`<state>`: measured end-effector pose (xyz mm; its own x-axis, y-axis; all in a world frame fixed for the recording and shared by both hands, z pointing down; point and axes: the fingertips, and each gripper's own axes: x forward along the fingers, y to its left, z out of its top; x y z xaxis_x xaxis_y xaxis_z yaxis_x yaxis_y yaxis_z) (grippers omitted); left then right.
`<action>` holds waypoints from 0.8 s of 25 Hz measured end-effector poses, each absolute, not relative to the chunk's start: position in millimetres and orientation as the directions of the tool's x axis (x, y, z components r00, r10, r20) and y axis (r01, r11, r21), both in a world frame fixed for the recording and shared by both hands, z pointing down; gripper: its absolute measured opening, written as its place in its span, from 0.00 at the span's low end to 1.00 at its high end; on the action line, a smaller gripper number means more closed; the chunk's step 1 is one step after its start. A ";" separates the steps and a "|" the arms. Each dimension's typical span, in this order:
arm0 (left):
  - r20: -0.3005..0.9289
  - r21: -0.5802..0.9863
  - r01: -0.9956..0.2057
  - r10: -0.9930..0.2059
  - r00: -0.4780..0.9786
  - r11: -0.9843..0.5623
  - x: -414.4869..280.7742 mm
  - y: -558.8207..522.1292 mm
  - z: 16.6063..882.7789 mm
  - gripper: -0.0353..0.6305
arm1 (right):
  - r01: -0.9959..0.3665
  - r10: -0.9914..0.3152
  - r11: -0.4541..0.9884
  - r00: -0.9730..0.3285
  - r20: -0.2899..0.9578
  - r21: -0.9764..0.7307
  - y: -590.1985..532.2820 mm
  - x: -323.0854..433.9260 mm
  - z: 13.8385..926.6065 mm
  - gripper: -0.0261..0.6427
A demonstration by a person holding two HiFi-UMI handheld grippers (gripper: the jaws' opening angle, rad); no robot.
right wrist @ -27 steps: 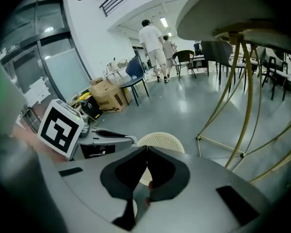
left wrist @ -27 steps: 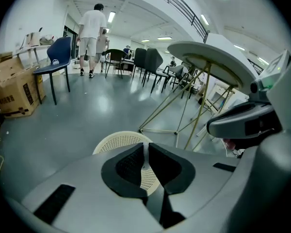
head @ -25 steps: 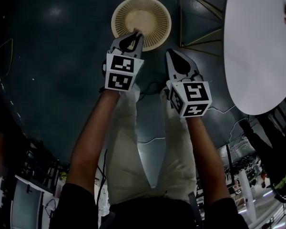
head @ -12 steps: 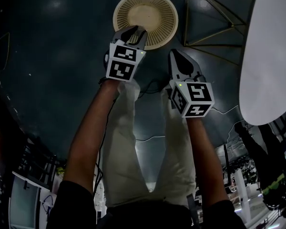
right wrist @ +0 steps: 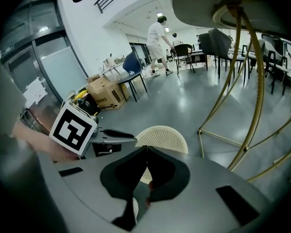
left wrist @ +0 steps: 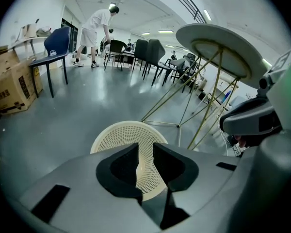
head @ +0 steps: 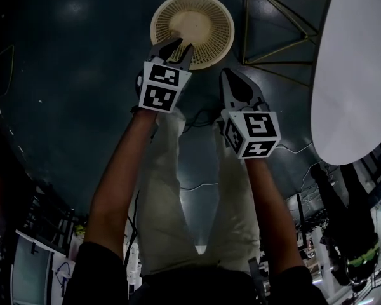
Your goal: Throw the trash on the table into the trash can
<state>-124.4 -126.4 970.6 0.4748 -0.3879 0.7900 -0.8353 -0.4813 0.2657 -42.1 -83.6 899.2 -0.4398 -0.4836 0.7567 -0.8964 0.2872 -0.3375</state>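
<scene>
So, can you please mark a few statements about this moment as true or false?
1. The left gripper hangs over the basket. True.
2. The left gripper holds a piece of trash. False: its jaws are opening, with nothing between them.
3. The right gripper is shut. True.
4. The basket lies on its side. False: it stands upright on the floor.
5. The table top is square. False: it is round.
</scene>
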 end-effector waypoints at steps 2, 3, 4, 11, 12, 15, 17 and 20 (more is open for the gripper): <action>0.789 0.256 -0.836 -0.395 0.470 -0.485 -126.4 -128.6 962.2 0.19 | -0.896 -0.486 0.292 -0.441 0.755 -0.335 -85.7 -43.8 892.8 0.07; 0.789 0.251 -0.836 -0.398 0.469 -0.487 -127.3 -129.4 957.3 0.17 | -0.895 -0.487 0.294 -0.441 0.754 -0.334 -87.0 -44.4 888.7 0.07; 0.788 0.247 -0.836 -0.400 0.467 -0.490 -127.8 -129.9 951.9 0.15 | -0.895 -0.489 0.296 -0.442 0.752 -0.334 -88.2 -44.7 884.0 0.07; 0.781 0.236 -0.838 -0.417 0.465 -0.492 -124.7 -129.0 910.0 0.10 | -0.892 -0.508 0.302 -0.449 0.735 -0.337 -90.4 -41.6 848.3 0.07; 0.779 0.232 -0.838 -0.422 0.464 -0.493 -124.2 -129.4 901.5 0.09 | -0.891 -0.511 0.304 -0.451 0.732 -0.337 -90.8 -41.6 841.4 0.07; 0.766 0.224 -0.838 -0.442 0.467 -0.498 -123.4 -128.1 873.7 0.08 | -0.887 -0.513 0.313 -0.459 0.725 -0.340 -89.2 -44.4 819.2 0.07; 0.757 0.225 -0.836 -0.451 0.473 -0.500 -123.1 -126.7 855.4 0.08 | -0.882 -0.513 0.324 -0.467 0.720 -0.341 -87.3 -47.4 803.1 0.07; 0.740 0.231 -0.839 -0.471 0.480 -0.492 -118.8 -129.3 826.5 0.08 | -0.878 -0.521 0.349 -0.472 0.711 -0.327 -88.8 -45.6 777.0 0.07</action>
<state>-118.8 -129.3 826.5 0.4802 -0.4710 0.7400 -0.8391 -0.4925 0.2310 -45.6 -88.8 777.0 -0.4721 -0.5214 0.7108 -0.8781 0.3495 -0.3269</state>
